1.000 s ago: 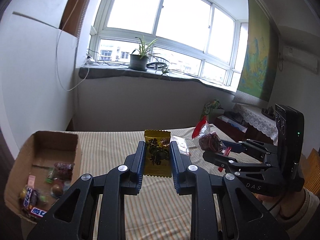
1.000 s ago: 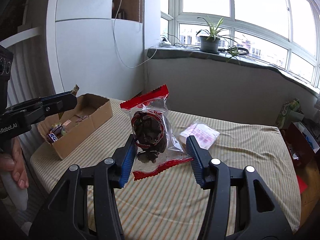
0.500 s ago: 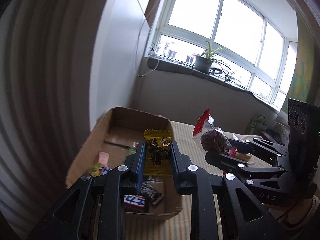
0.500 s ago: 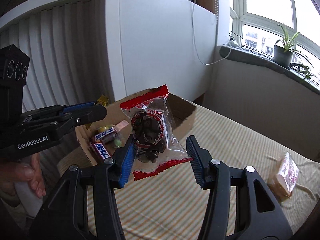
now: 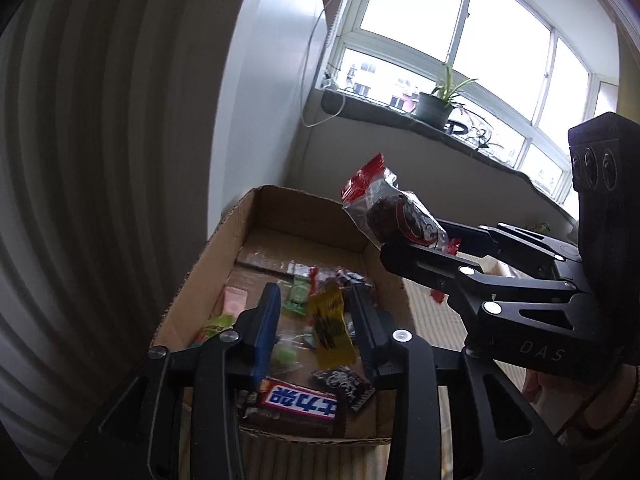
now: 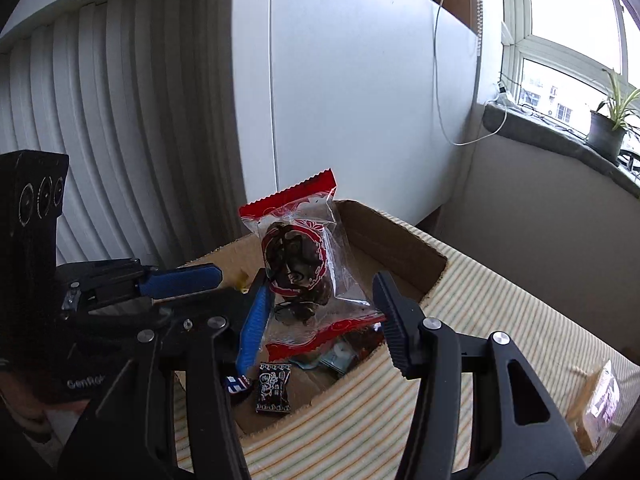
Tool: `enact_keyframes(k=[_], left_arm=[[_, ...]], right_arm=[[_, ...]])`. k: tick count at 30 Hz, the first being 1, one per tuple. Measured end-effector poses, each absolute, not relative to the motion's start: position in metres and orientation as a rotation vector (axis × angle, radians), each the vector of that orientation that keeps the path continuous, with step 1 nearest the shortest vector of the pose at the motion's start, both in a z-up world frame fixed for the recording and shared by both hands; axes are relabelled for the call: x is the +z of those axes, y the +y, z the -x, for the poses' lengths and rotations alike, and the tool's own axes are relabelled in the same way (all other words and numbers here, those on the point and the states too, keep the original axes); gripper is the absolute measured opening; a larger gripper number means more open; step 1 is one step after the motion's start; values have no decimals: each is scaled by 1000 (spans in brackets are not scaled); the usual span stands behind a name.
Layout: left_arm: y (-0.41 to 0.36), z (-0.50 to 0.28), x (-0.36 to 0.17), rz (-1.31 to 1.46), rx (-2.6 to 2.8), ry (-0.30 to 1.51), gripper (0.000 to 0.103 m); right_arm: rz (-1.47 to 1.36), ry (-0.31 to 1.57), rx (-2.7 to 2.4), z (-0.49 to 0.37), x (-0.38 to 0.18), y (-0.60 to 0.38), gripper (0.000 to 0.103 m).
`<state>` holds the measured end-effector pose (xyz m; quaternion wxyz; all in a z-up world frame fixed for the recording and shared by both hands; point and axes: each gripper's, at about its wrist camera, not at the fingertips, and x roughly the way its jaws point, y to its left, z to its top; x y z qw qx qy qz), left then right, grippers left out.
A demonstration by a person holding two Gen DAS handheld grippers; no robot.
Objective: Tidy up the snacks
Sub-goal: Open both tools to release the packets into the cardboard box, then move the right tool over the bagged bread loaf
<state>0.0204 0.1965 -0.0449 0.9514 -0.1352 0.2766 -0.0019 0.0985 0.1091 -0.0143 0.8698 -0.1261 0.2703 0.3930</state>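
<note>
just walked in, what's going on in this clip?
A person with a gripper in each hand is sorting snacks into a cardboard box on a striped cloth. The left gripper is over the box and its jaws have just been opening; the yellow packet sits loose and tilted between them, apparently dropping in. The right gripper holds a clear, red-edged packet of dark snacks above the box. Several wrapped sweets already lie inside. One pinkish packet remains out on the cloth.
</note>
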Motion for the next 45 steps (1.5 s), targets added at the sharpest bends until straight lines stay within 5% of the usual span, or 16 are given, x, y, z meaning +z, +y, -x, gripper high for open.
enact_keyframes(k=[2, 4, 9, 17, 32, 45], left_arm=[[206, -18, -51, 285, 41, 573, 73], [215, -11, -54, 301, 72, 572, 73], [228, -3, -55, 334, 98, 565, 73], [223, 6, -41, 323, 97, 546, 76], [161, -10, -17, 228, 33, 547, 79], [19, -41, -9, 106, -239, 590, 79]], right_arm=[[265, 584, 810, -107, -22, 112, 66], [247, 598, 807, -109, -30, 105, 75], [214, 645, 788, -108, -48, 90, 77], [241, 575, 737, -87, -36, 87, 100], [221, 570, 633, -79, -26, 35, 102], [63, 581, 348, -72, -29, -149, 102]])
